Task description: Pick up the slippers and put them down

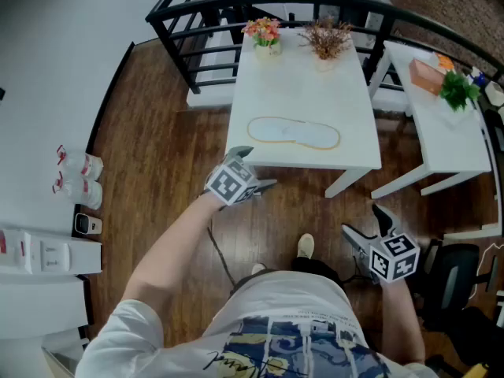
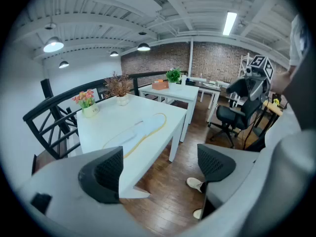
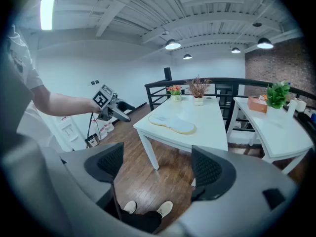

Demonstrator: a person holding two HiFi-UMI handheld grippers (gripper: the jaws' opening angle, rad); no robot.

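Note:
A flat pale slipper (image 1: 294, 133) with a yellow rim lies sole-down on the white table (image 1: 356, 152), near its front edge. It also shows as the slipper (image 2: 138, 131) in the left gripper view and the slipper (image 3: 173, 124) in the right gripper view. My left gripper (image 1: 260, 168) hovers by the table's front left corner, open, nothing between its jaws (image 2: 160, 169). My right gripper (image 1: 364, 220) hangs lower, off the table's front right over the wooden floor, open and empty (image 3: 158, 167).
Two flower pots (image 1: 266, 36) (image 1: 326, 44) stand at the table's far edge. A second white table (image 1: 465, 152) to the right holds an orange box (image 1: 429, 75) and a green plant (image 1: 458, 90). A black railing (image 1: 181, 22) runs behind; a black office chair (image 1: 453, 270) stands at lower right; bottles (image 1: 79, 176) at left.

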